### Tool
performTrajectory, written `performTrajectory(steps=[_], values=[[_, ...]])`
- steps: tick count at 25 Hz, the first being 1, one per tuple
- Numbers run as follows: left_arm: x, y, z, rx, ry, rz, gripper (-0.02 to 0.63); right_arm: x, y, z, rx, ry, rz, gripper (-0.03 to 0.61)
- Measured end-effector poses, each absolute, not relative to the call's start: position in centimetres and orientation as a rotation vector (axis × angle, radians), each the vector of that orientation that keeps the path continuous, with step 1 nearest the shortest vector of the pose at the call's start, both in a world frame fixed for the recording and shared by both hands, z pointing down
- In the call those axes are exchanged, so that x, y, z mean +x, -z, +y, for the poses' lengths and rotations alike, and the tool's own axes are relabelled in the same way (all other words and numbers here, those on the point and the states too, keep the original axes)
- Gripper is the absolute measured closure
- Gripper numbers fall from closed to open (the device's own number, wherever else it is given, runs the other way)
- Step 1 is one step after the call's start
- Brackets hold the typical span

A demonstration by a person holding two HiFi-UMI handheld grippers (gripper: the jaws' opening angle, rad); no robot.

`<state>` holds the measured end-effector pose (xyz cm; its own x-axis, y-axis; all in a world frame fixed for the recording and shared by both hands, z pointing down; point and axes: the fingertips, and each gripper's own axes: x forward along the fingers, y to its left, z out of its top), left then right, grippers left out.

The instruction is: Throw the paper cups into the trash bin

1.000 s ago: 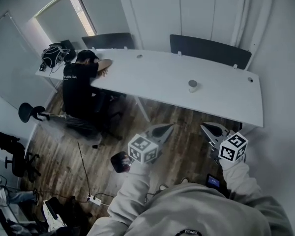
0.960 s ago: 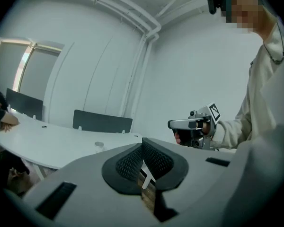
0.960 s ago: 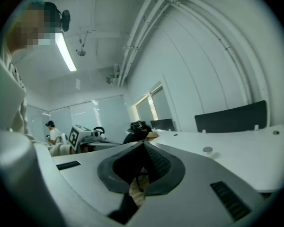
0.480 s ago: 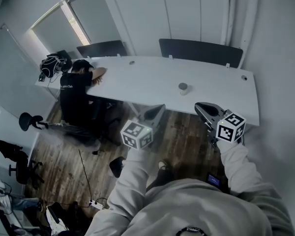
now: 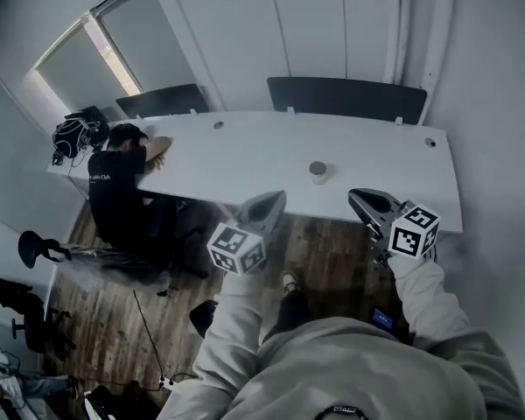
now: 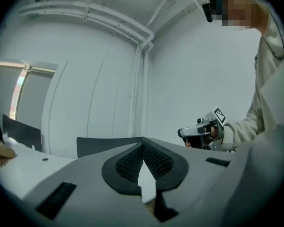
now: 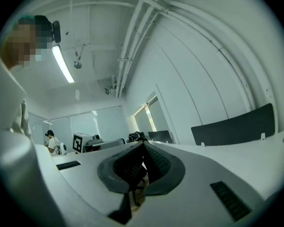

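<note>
- Though both point level toward the desk, neither tool grips anything. The left tool is closed, pads meeting at the tip w/ nothing btwn them. In the left gripper view only a sliver of white desk shows below the tip.
- Right tool: likewise closed tight, empty, touching nothing.
- Head view: both tips sit at the desk's near edge. Whether they're over it or just short of it, can't tell.
- Writing: each tool's marker cube carries black-&-white square patterns, no letters. There's white print on the black shirt of the person at 9 o'clk, too small to read.
- Paper cup: upright on the desk, alone, close to the near edge. It's at 2 o'clk from the left tool's tip and 10 o'clk from the right tool's tip, apart from both. Contents: can't tell.
- The person sits at the desk's left end, head down on an arm laid on the desktop.
- Dark bag: by the desk's left end, at 10 o'clk. What's in it is hidden.
- Two dark panels stand along the desk's far edge, approx 12 o'clk.
- Wood floor under the desk; office chair at 8 o'clk.
</note>
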<state>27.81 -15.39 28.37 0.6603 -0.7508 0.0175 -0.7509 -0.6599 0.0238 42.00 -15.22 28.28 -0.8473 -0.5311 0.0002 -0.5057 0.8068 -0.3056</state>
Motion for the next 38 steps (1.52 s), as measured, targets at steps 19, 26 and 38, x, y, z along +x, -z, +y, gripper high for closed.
performTrajectory(steps=[19,26,38], values=[[19.8,-34.1,-43.0,2.848,-0.101,-0.977,0.624,34.6,-34.7,-42.4,-1.158,0.593,2.979,0.560],[19.7,-35.0,-50.2,2.894,-0.120,-0.918,0.624,37.1,-37.0,-48.2,-1.373,0.655,2.922,0.559],[24.0,-36.2,-51.0,2.844,-0.181,-0.908,0.624,40.8,-39.1,-49.2,-1.266,0.782,3.031,0.559]])
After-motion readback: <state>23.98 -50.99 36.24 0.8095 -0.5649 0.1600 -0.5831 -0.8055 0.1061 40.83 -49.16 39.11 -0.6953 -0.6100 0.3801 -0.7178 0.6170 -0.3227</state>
